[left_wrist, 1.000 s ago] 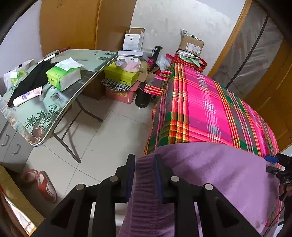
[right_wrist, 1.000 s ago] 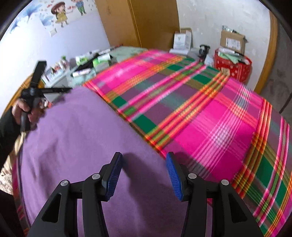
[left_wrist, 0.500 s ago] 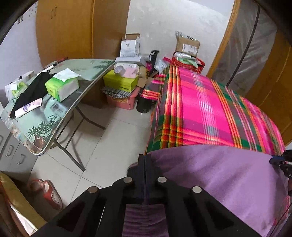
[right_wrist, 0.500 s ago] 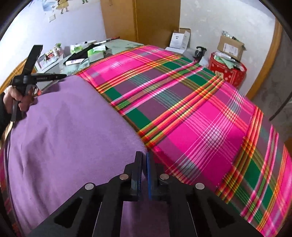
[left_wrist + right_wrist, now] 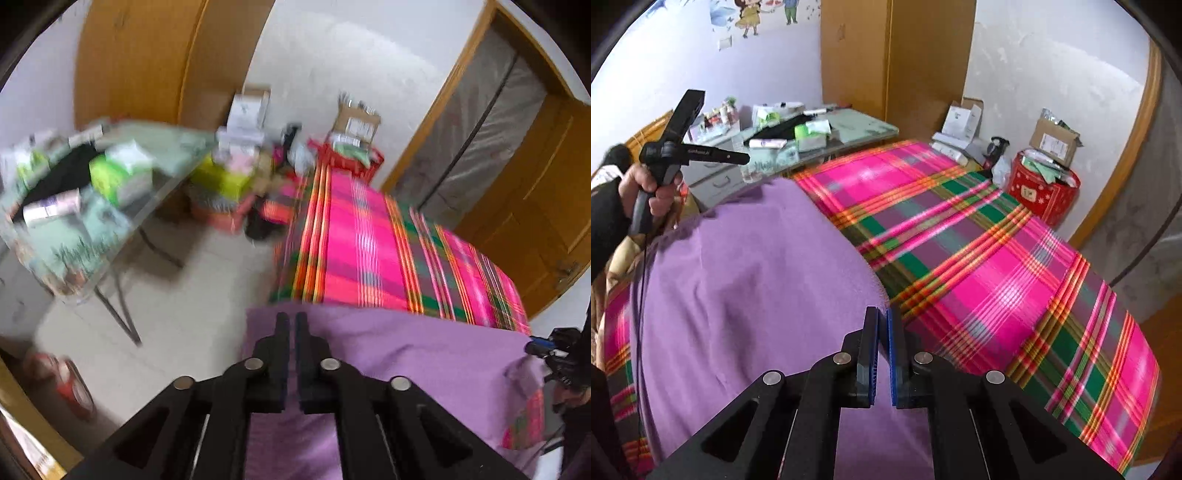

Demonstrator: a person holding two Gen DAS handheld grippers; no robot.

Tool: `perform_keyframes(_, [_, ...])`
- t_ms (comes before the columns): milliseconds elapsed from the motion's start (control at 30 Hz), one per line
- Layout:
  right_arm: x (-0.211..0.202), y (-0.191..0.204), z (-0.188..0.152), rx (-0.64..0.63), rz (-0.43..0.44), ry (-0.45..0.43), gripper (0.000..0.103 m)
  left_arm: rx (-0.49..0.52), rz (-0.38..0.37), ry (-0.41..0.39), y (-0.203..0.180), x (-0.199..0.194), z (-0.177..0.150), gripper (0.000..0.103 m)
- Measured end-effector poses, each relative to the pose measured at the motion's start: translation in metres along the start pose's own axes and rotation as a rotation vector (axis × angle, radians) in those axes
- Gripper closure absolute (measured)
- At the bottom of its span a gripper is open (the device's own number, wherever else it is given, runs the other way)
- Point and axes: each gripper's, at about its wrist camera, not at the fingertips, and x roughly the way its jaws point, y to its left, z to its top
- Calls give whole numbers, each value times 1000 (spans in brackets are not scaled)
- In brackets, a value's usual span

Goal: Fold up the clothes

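A purple garment lies spread over the near end of a bed with a pink plaid cover. My right gripper is shut on the garment's far right edge. My left gripper is shut on the garment's far left corner, at the bed's side edge. The left gripper also shows in the right wrist view, held in a hand at the far left. The right gripper shows at the right edge of the left wrist view. The left wrist view is blurred.
A folding table with a tissue box and clutter stands left of the bed. Boxes and a red basket sit against the far wall. Slippers lie on the tiled floor. Wooden wardrobe and door frame behind.
Both grippers closed on the purple garment's edge and have since lifted it, with the left view swinging upward. The garment's far edge now sits higher in both views.
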Motion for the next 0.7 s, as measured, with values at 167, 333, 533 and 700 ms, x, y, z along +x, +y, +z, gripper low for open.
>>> perform_keyframes(167, [29, -12, -4, 38, -7, 58, 98, -53, 29, 40, 20, 30, 2, 82])
perform_keyframes(333, [50, -26, -3, 64, 4, 84, 98, -65, -8, 57, 26, 46, 3, 78])
perform_keyframes(533, [69, -32, -4, 73, 24, 115, 96, -96, -30, 76, 28, 57, 8, 70])
perform_keyframes(700, [77, -35, -6, 80, 46, 129, 95, -97, -38, 76, 33, 60, 8, 63])
